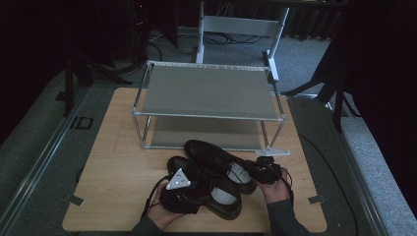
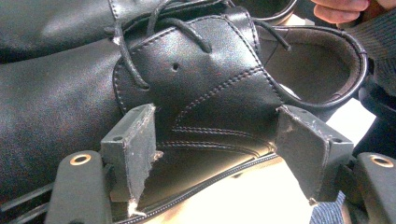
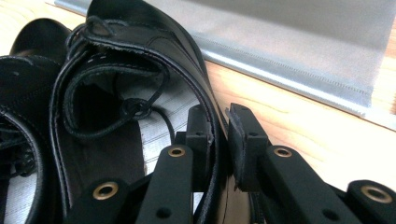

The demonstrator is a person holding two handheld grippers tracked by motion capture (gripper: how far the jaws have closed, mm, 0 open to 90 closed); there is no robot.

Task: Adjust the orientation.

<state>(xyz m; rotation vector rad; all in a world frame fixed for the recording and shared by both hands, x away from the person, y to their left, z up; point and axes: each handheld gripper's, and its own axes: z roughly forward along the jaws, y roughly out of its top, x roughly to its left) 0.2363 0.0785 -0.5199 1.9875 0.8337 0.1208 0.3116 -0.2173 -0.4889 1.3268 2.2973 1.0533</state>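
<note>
A: Where are the shoes?

B: Side by side on the table (image 1: 118, 162), just before the rack (image 1: 206, 91). The right gripper (image 3: 219, 135) is clamped on the far shoe (image 1: 216, 157) at its heel collar; the left gripper (image 2: 215, 140) stands apart, straddling the near shoe (image 2: 196, 84).

A: How will they handle?

B: Probably stiff, smooth leather, fairly light. The collar rim looks the surest hold.
</note>
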